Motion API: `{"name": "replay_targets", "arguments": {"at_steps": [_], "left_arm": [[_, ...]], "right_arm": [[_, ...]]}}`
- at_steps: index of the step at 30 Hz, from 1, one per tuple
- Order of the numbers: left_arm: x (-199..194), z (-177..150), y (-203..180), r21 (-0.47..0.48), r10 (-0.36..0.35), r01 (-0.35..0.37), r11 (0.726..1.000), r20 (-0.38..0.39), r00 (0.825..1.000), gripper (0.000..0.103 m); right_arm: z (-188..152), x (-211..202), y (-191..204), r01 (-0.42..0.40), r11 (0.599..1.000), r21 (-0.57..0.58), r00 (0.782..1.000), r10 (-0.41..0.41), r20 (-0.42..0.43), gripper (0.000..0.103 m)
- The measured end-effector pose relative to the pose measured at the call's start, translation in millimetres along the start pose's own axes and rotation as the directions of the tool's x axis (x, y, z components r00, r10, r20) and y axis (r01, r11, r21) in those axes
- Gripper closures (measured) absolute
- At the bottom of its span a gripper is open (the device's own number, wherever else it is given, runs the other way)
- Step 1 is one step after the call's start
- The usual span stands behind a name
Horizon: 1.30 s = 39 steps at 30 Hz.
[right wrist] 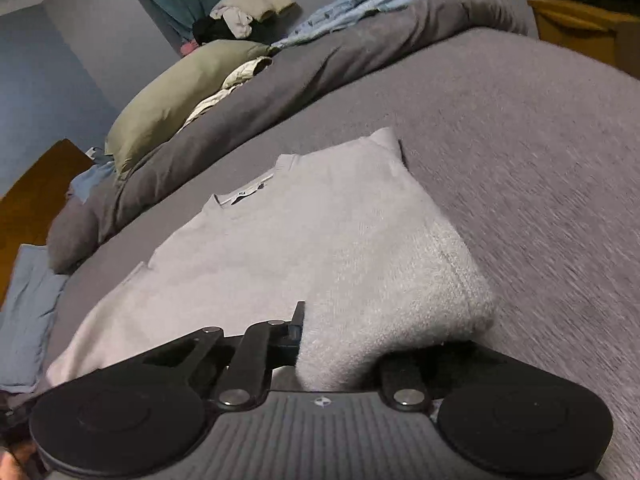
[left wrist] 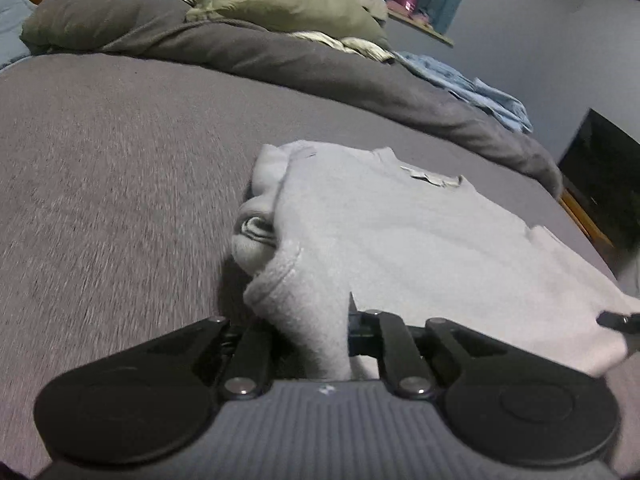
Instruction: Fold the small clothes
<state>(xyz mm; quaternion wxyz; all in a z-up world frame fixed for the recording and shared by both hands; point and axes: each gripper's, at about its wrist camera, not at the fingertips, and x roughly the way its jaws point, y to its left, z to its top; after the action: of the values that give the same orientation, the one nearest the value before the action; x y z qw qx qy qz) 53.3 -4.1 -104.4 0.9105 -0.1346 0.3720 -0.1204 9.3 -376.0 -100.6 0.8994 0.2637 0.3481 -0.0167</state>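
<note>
A light grey knit sweater (left wrist: 400, 232) lies on the grey bed, collar and label away from me; it also shows in the right wrist view (right wrist: 304, 240). Its sleeves are folded in along the sides. My left gripper (left wrist: 316, 332) is shut on the sweater's near left hem corner, the cloth bunched between its fingers. My right gripper (right wrist: 340, 344) is shut on the near right hem corner, which is lifted and drapes over the fingers. The tip of the right gripper (left wrist: 618, 320) shows at the left view's right edge.
The grey bed sheet (left wrist: 120, 180) spreads all around. A rolled grey duvet (left wrist: 280, 60), an olive pillow (left wrist: 288, 0) and pale blue clothes (left wrist: 472, 88) lie along the far side. A folded blue cloth (right wrist: 24, 312) lies at the left, a wooden nightstand (right wrist: 580, 28) beyond the bed.
</note>
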Motion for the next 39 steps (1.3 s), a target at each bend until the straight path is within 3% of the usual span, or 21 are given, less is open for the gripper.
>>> {"name": "replay_targets", "arguments": {"at_steps": [7,9,12,15,18,20,22,26,30,34,39], "left_arm": [[-53.9,-52.2,-3.5,0.001,-0.012,0.012,1.000,-0.106,0.994,0.096],[-55.2,-59.5,2.7,-0.042,-0.019,0.014,0.999,-0.118,0.993,0.094],[-51.3,-64.7,19.7,-0.129,-0.007,-0.013,0.992,-0.151,0.988,0.075],[-49.1,-60.6,33.4,-0.162,0.005,-0.032,0.986,-0.168,0.986,0.063],[-54.3,-47.8,32.5,-0.142,0.104,-0.121,0.982,-0.120,0.987,0.058],[-61.9,-36.1,29.0,-0.123,0.220,-0.224,0.967,-0.046,0.974,0.053],[-66.6,-24.5,23.8,-0.124,0.256,-0.255,0.959,-0.002,0.967,0.053],[-58.0,-5.2,-3.6,-0.152,0.177,-0.172,0.973,0.017,0.984,0.052],[-32.8,7.1,-71.9,-0.051,0.035,-0.036,0.998,-0.012,0.999,0.047],[-6.9,0.7,-137.1,0.072,-0.062,0.067,0.995,-0.059,0.996,0.044],[29.6,-21.9,-188.6,0.185,-0.094,0.117,0.976,-0.131,0.987,0.040]], "right_arm": [[-27.1,-36.3,-37.6,-0.018,1.000,-0.004,0.992,0.017,-0.126,0.088],[-34.7,-37.9,-46.9,-0.022,1.000,0.007,0.987,0.023,-0.160,0.087],[-37.9,-40.2,-50.0,-0.022,1.000,-0.005,0.986,0.021,-0.164,0.082],[-40.6,-40.7,-58.3,0.001,1.000,0.011,0.985,0.001,-0.173,0.064],[-43.8,-44.0,-71.9,-0.001,0.999,0.045,0.984,0.009,-0.178,0.060],[-44.4,-48.0,-77.3,-0.006,0.998,0.056,0.985,0.016,-0.172,0.058],[-44.0,-51.0,-80.5,-0.014,0.998,0.057,0.985,0.024,-0.169,0.058],[-42.0,-56.4,-80.9,-0.025,0.999,0.032,0.989,0.030,-0.147,0.058],[-44.1,-57.8,-82.4,-0.040,0.998,0.043,0.989,0.046,-0.143,0.057],[-50.7,-60.5,-88.7,-0.066,0.997,0.036,0.986,0.071,-0.153,0.056],[-57.2,-70.4,-90.2,-0.071,0.997,-0.012,0.992,0.070,-0.105,0.056]]}}
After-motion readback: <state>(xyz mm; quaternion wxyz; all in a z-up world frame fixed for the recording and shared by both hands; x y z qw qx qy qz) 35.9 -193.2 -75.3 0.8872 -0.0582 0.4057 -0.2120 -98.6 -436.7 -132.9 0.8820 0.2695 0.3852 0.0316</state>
